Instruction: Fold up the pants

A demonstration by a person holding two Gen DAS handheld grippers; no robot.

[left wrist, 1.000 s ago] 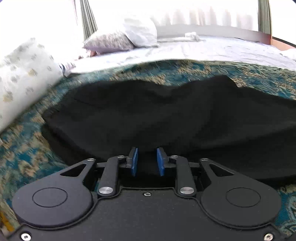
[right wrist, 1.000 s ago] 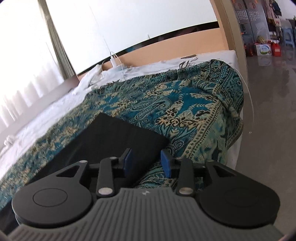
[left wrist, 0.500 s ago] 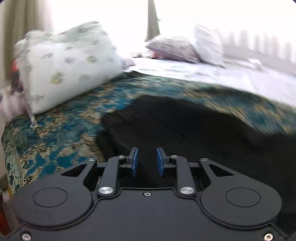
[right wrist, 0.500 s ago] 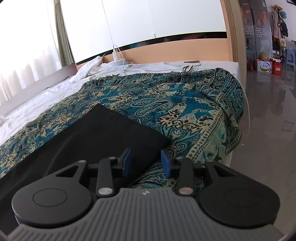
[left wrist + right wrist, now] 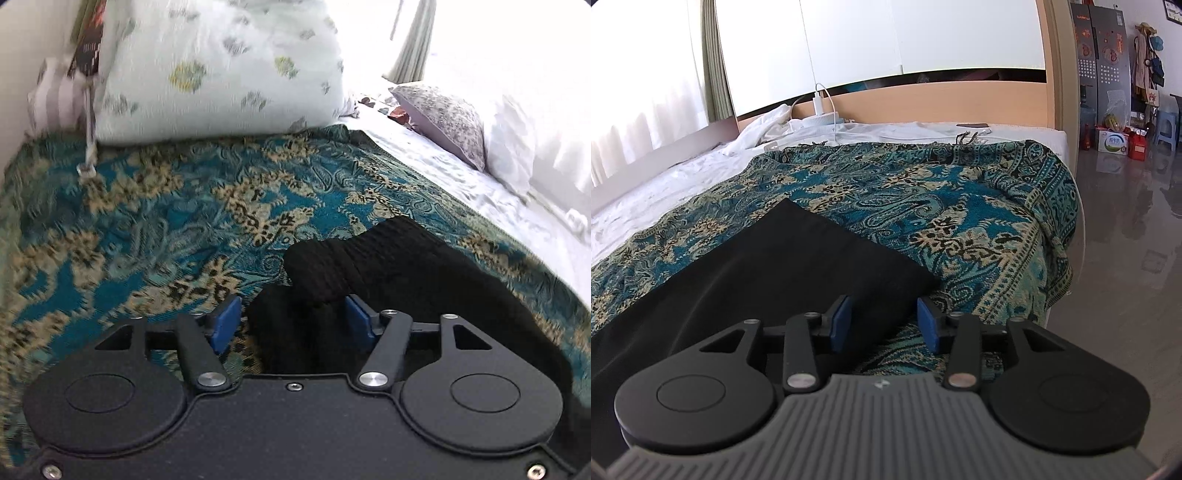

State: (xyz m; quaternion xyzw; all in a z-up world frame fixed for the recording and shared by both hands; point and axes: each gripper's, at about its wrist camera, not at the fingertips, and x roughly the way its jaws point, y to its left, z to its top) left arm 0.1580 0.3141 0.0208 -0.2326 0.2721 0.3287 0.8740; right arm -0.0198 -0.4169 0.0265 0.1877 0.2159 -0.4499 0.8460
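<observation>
Black pants (image 5: pixel 406 273) lie on a teal patterned bedspread (image 5: pixel 155 221). In the left wrist view their bunched end sits between the blue pads of my left gripper (image 5: pixel 291 325), whose jaws stand wide open around the cloth. In the right wrist view the flat, straight-edged other end of the pants (image 5: pixel 783 266) lies on the bedspread (image 5: pixel 960 229). My right gripper (image 5: pixel 884 325) is open over its near corner, with cloth between the pads.
A large white floral pillow (image 5: pixel 221 70) and a purple pillow (image 5: pixel 443 114) lie beyond the left gripper. The wooden bed frame (image 5: pixel 923 99), a charger cable (image 5: pixel 822 99) and the bed's edge with grey floor (image 5: pixel 1126 240) lie on the right.
My left gripper has swung left to the bunched end of the pants and opened wider. My right gripper has stayed at the pants' corner and opened slightly wider.
</observation>
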